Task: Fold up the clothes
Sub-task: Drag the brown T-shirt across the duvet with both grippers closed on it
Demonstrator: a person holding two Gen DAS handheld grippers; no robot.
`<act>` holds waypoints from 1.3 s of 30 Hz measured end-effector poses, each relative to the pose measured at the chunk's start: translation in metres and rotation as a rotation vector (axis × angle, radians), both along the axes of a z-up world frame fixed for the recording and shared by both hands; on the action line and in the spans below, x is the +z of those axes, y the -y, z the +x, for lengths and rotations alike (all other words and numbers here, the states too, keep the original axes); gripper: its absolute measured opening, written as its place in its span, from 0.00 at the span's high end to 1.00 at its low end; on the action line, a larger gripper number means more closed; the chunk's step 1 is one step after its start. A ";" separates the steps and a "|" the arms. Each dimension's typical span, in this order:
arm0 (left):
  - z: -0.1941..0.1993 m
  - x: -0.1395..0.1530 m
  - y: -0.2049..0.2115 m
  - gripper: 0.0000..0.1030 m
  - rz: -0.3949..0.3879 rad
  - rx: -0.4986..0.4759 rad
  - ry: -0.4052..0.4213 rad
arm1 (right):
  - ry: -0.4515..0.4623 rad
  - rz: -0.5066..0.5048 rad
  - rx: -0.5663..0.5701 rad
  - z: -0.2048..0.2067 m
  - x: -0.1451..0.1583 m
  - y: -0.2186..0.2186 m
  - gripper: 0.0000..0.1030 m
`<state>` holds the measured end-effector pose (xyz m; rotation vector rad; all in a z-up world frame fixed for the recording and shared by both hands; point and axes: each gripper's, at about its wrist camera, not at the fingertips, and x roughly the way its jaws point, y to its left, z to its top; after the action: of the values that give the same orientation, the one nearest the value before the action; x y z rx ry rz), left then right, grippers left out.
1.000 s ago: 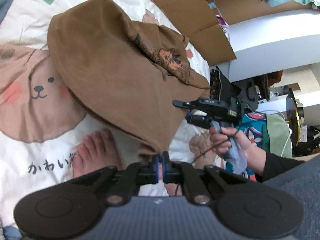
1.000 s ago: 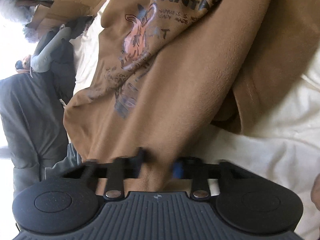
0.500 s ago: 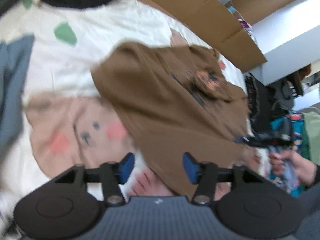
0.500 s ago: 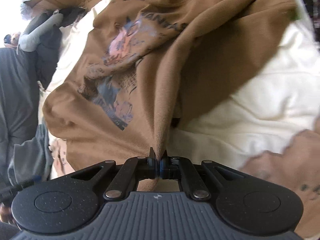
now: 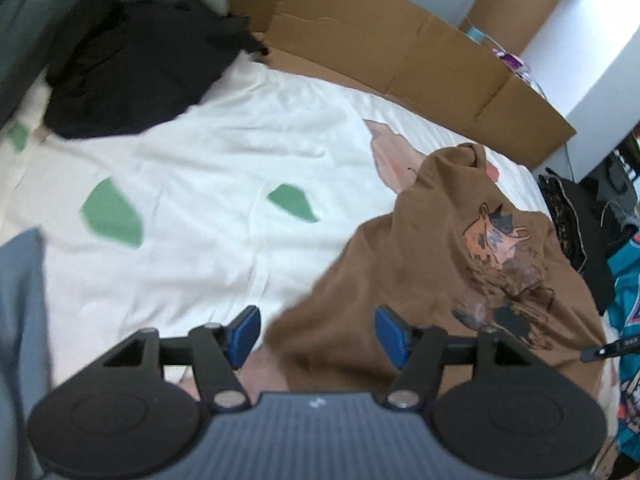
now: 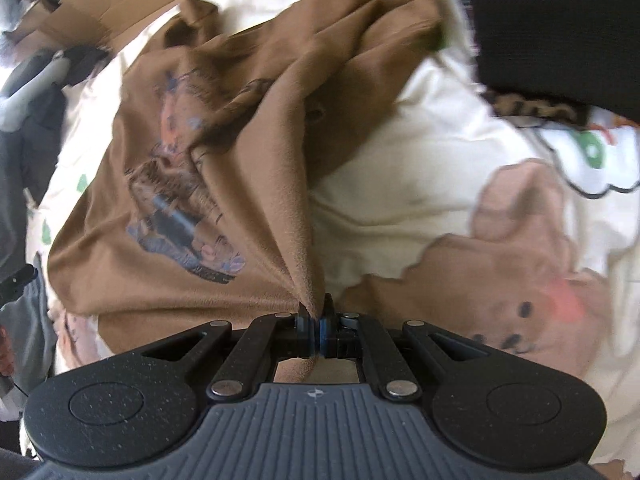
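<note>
The right gripper (image 6: 318,330) is clenched on a pinched point of a brown cotton T-shirt with a printed cartoon graphic (image 6: 224,184). Its two black fingers meet with the cloth squeezed between them, and a taut ridge of fabric rises from the pinch toward the middle of the shirt.

The left gripper (image 5: 318,334) is released. Its blue-padded fingertips (image 5: 244,332) stand wide apart with nothing between them, held above the near edge of the same brown shirt (image 5: 440,272).

The shirt lies crumpled on a white bedsheet printed with green shapes and a tan cartoon bear (image 5: 192,168). In the left wrist view the shirt sits to the right of the sheet, graphic side up, with one bunched corner pointing toward the far edge of the bed. In the right wrist view the bear's face (image 6: 532,280) shows on the sheet just right of the pinch.

A crumpled black garment (image 5: 136,68) lies near the far left corner of the bed, well apart from the shirt. A flattened brown cardboard sheet (image 5: 400,48) runs along the far side of the bed. A grey-blue cloth (image 5: 20,300) shows at the left edge. More dark and teal clothing (image 5: 624,280) is piled beyond the shirt on the right. The left wrist view is somewhat blurred.
</note>
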<state>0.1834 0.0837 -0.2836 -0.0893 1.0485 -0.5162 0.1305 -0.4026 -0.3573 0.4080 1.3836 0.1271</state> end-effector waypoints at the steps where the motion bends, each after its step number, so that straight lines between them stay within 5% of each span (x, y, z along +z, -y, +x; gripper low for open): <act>1: 0.004 -0.003 0.007 0.35 0.011 -0.016 0.009 | 0.005 -0.014 -0.007 0.000 0.001 0.003 1.00; 20: 0.062 -0.066 0.105 0.33 -0.085 -0.155 -0.061 | 0.007 -0.110 -0.028 -0.015 0.006 0.030 1.00; 22: 0.065 -0.073 0.114 0.44 -0.083 -0.182 -0.082 | 0.018 -0.122 -0.028 -0.015 0.003 0.030 1.00; 24: 0.067 -0.080 0.118 0.86 -0.062 -0.205 -0.106 | 0.025 -0.141 -0.035 -0.016 -0.006 0.026 1.00; 25: 0.067 -0.084 0.120 0.97 -0.049 -0.216 -0.119 | 0.019 -0.138 -0.035 -0.015 -0.010 0.024 1.00; 30: 0.060 -0.074 0.108 0.97 -0.031 -0.253 -0.122 | -0.011 -0.123 -0.034 -0.013 -0.033 0.017 1.00; 39: 0.026 -0.033 0.058 0.97 0.055 -0.215 -0.140 | 0.032 -0.039 -0.075 -0.021 -0.021 0.017 1.00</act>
<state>0.2095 0.0261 -0.3169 0.0372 1.2162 -0.6822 0.1099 -0.4194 -0.3785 0.4234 1.3359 0.0452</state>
